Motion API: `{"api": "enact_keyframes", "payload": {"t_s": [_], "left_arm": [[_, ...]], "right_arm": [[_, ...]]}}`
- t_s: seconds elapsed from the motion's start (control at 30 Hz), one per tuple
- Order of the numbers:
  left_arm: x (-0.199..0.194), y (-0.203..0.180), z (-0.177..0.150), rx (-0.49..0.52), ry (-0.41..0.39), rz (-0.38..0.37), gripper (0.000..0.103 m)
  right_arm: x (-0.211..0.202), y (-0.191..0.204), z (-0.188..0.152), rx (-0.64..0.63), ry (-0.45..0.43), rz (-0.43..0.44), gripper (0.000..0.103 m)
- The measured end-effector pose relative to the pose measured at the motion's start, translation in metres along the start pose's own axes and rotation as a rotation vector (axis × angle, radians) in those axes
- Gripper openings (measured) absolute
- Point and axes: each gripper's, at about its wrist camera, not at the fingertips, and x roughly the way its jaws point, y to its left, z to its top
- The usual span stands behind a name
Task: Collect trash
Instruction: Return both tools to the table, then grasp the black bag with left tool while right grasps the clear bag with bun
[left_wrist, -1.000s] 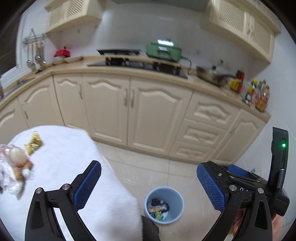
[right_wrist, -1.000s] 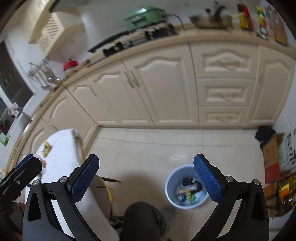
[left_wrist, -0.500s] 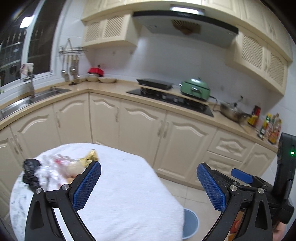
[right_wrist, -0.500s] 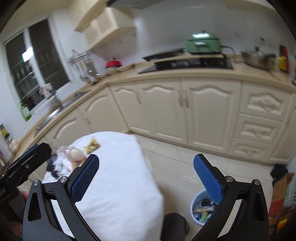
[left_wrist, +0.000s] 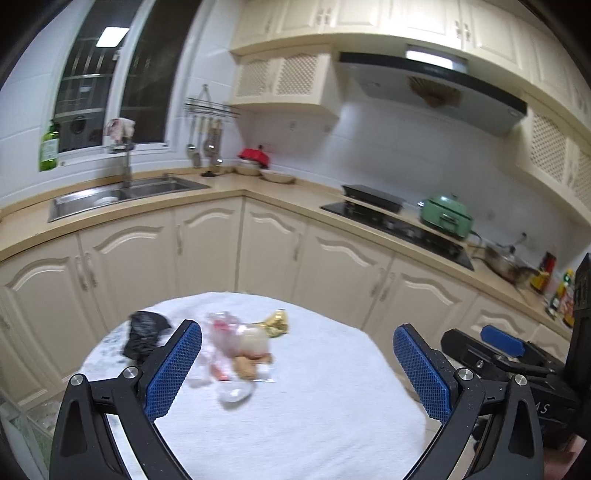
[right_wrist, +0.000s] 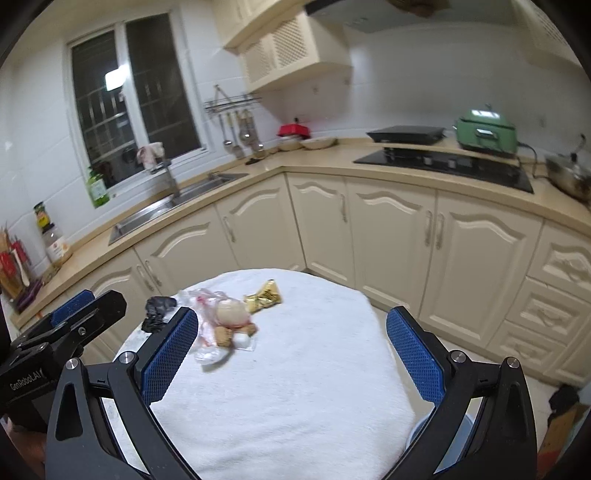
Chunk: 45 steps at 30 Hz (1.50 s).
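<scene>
Trash heaped on the far left of the round white surface (left_wrist: 314, 406): clear plastic bag (left_wrist: 236, 354) with food scraps, gold wrapper (left_wrist: 277, 323) just beside, black crumpled bag (left_wrist: 144, 332) further left. Probably light, soft, crinkly, maybe slippery; best pinched at a bunched-up fold. Left tongs (left_wrist: 297, 371) wide, holding nothing, hovering near the pile. Right tongs (right_wrist: 291, 356) wide too, empty, raised alongside.

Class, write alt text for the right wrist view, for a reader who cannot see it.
An open right gripper with blue pads hovers over a round table covered in white cloth, where trash lies: a clear plastic bag of scraps, a gold wrapper and a crumpled black bag. The left gripper shows at the left edge; cream kitchen cabinets curve behind.
</scene>
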Motion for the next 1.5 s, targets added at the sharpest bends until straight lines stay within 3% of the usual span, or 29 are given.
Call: {"api": "enact_keyframes", "payload": {"t_s": [0.23,0.7,1.13,1.5], "left_arm": [[-0.026,0.022,-0.006,-0.046,-0.006,0.078,0.102],[0.007,0.076,0.003,-0.101,0.057,0.183,0.102],[0.135,0.149,0.018,-0.172,0.200,0.286,0.102],[0.255,0.172,0.027,-0.155,0.312,0.282,0.102]], "right_arm": [[0.012,0.038,0.003,-0.082,-0.002,0.071,0.103],[0.070,0.089,-0.005,-0.177,0.088,0.145,0.103],[0.179,0.104,-0.021,-0.186,0.268,0.158,0.103],[0.244,0.110,-0.026,-0.188,0.346,0.139,0.103]]}}
